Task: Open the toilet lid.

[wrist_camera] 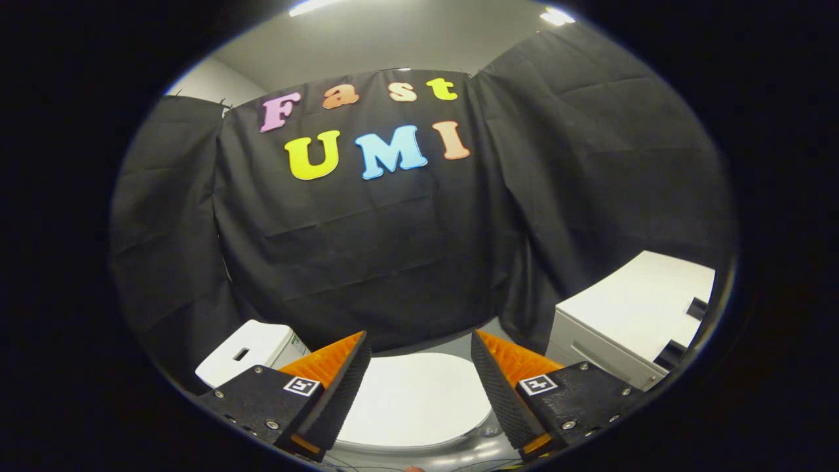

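Cloth wall (406, 262) fills the far side of what I see, hanging in folds behind everything. To the right stands a white cabinet (629, 314) with dark slots along its near edge, its corner coming close to my right finger. To the left, lower down, sits a small white box (252, 351) with a slot cut in its top, partly hidden behind my left finger.

The toilet lid (413, 396) lies down flat, white and oval, just beyond and below the gripper (419, 373), framed in the gap between the two fingers. Nothing lies on it. Its near rim curves under the fingertips, and a strip of grey floor (452, 344) shows between its far edge and the cloth.

My jaws are released, spread wide with the lid showing between them, and they touch nothing. There is free room above the lid and to its far side; the cabinet narrows the room on the right, the box on the left.
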`<state>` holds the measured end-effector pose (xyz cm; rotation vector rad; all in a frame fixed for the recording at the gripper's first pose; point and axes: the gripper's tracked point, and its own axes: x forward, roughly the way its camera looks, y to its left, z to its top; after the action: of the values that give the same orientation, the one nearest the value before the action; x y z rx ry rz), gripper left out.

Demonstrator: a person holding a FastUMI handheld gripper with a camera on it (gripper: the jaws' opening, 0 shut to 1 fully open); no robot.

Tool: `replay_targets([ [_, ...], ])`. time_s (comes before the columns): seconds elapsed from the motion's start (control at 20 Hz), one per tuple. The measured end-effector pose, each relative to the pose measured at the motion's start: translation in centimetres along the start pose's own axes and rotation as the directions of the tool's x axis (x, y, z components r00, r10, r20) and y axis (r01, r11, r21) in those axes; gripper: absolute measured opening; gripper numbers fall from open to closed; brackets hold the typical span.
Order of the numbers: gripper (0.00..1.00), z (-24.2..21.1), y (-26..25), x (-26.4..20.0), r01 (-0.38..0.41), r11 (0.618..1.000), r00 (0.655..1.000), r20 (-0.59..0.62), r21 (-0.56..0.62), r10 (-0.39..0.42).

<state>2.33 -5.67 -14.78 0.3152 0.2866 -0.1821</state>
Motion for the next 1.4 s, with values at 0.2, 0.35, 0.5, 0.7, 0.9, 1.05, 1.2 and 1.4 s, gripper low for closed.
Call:
replay_targets([
  [0.2,0.96,-3.5,-2.7,1.0,0.029,0.997,0.997,-0.066,0.067,-0.025],
  [0.35,0.96,-5.9,-4.2,1.7,0.050,0.990,0.994,-0.108,0.130,-0.036],
  [0.5,0.96,-8.6,-5.4,2.2,0.071,0.983,0.987,-0.155,0.171,-0.044],
  [0.7,0.96,-12.2,-6.1,2.7,0.086,0.972,0.976,-0.216,0.217,-0.038],
  [0.9,0.95,-16.6,-6.8,2.9,0.101,0.948,0.958,-0.287,0.301,-0.011],
  [1.05,0.95,-18.6,-7.8,2.7,0.133,0.931,0.946,-0.323,0.339,-0.018],
  [1.2,0.95,-20.2,-8.5,2.6,0.156,0.916,0.941,-0.336,0.369,-0.024],
  [1.4,0.95,-22.5,-9.5,2.5,0.181,0.865,0.934,-0.359,0.468,-0.002],
])
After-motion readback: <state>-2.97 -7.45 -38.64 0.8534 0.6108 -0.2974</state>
